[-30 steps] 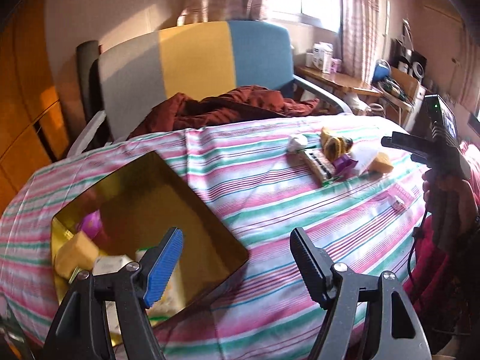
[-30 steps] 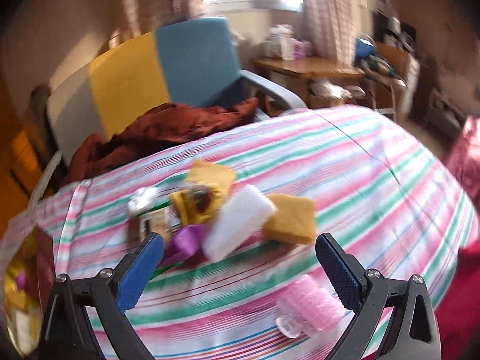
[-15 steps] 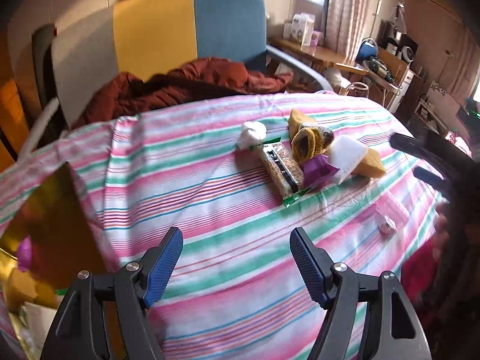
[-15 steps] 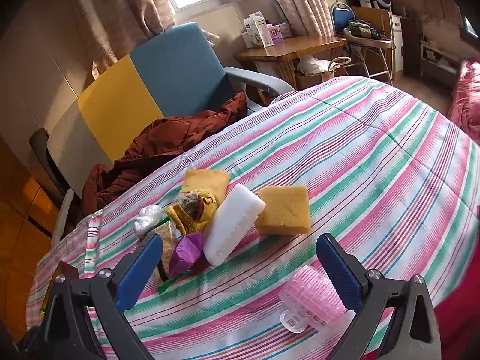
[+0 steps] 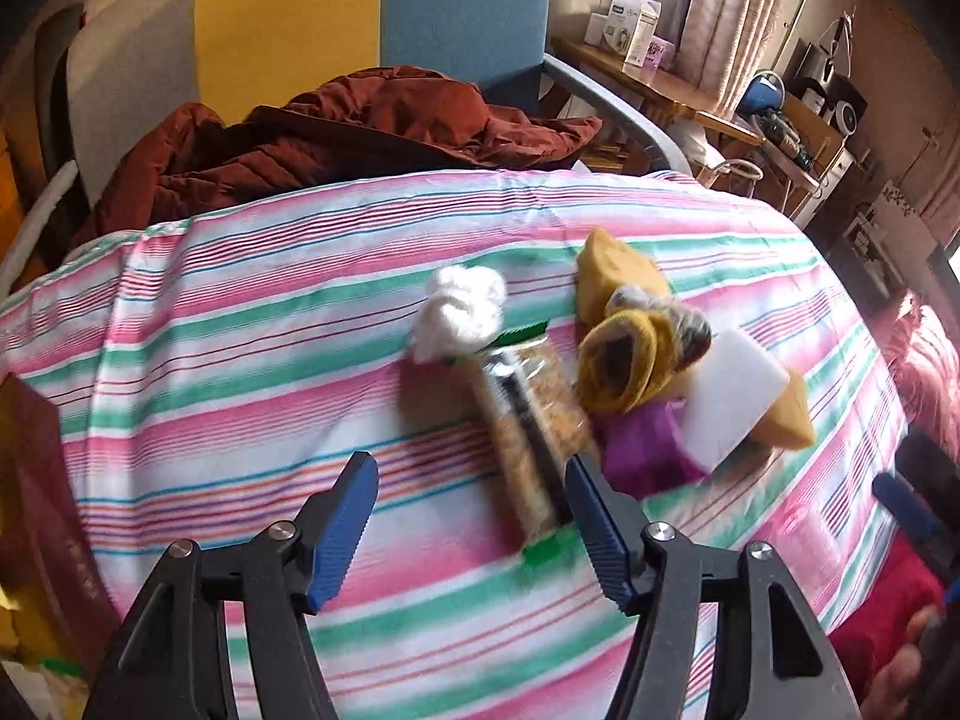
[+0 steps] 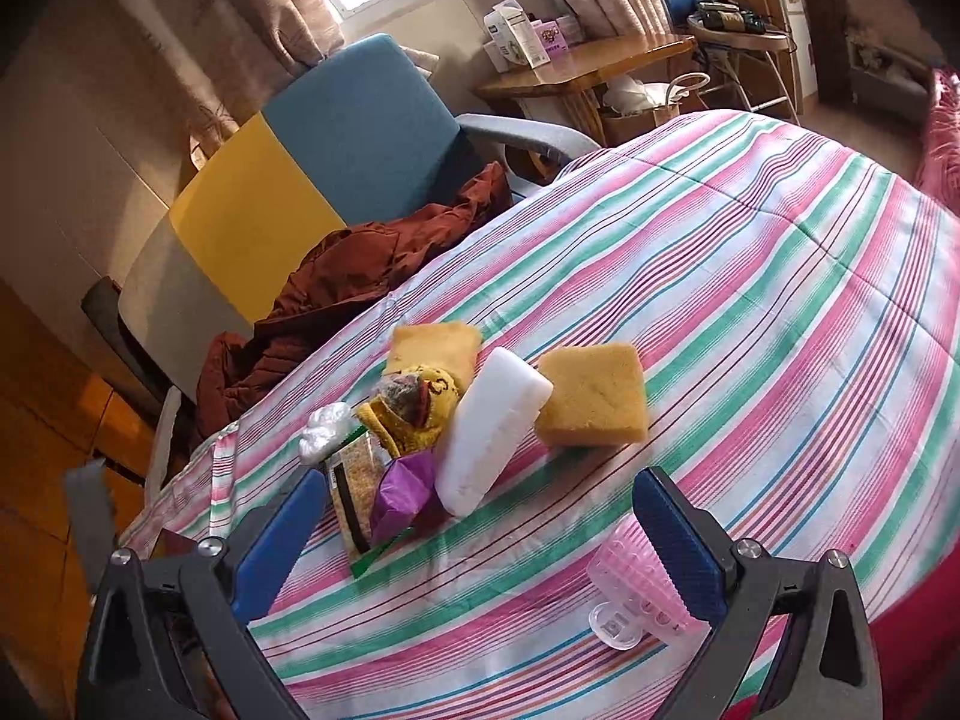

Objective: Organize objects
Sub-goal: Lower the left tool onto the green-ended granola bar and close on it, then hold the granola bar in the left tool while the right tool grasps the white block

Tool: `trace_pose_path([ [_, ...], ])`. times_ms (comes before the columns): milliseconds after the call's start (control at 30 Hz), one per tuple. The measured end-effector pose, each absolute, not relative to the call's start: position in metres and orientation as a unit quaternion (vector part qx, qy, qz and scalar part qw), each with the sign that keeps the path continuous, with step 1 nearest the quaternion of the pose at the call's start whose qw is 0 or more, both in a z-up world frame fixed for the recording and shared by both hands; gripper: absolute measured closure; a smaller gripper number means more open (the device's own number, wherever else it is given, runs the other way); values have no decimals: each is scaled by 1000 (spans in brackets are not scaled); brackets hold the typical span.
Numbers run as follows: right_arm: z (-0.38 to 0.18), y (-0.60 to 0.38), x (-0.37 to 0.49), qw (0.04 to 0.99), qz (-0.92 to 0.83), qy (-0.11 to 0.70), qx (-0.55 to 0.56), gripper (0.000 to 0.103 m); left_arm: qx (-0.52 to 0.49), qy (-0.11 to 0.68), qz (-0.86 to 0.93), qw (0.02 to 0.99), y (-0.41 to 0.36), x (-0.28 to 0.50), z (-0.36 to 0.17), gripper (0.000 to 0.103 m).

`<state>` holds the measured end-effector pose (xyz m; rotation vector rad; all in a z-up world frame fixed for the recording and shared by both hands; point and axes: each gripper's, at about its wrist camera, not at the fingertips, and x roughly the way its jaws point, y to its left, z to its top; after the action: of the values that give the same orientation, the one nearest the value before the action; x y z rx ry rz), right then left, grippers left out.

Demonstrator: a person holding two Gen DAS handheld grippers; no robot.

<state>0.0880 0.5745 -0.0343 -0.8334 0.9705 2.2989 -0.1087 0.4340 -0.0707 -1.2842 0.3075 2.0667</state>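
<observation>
Left view: left gripper (image 5: 471, 495) spread wide, holding nothing, hovering near the snack bar (image 5: 528, 420), which lies at the pile's left edge on the striped cloth (image 5: 240, 360). I read this as the approach to a pick (frame is blurry).

Right view: right gripper (image 6: 480, 516) also wide apart, empty; white block (image 6: 489, 429) and sponge (image 6: 594, 393) beyond it, pink roller (image 6: 636, 591) beside its right finger. Next: lower, straddle the bar, close.

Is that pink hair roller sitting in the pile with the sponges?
No, the pink hair roller lies alone on the striped cloth, apart from the pile, close beside the right gripper.
</observation>
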Motion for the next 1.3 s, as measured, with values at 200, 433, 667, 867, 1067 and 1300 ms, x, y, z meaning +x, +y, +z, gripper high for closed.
trace_pose_path([
  [200, -34, 578, 91, 243, 845, 368, -303, 0, -514, 119, 784, 326, 467, -122, -90, 37],
  [433, -38, 582, 91, 241, 839, 380, -305, 0, -514, 143, 780, 326, 481, -129, -115, 35],
  [667, -40, 582, 88, 246, 838, 373, -313, 0, -503, 156, 783, 331, 451, -115, -114, 57],
  [867, -43, 579, 84, 251, 840, 354, -326, 0, -499, 166, 778, 343, 412, -90, -113, 59],
  [1067, -46, 580, 81, 263, 838, 342, -335, 0, -482, 152, 785, 359, 367, -54, -112, 59],
  [1300, -47, 586, 84, 266, 836, 357, -321, 1, -453, 157, 793, 376, 339, -23, -112, 59],
])
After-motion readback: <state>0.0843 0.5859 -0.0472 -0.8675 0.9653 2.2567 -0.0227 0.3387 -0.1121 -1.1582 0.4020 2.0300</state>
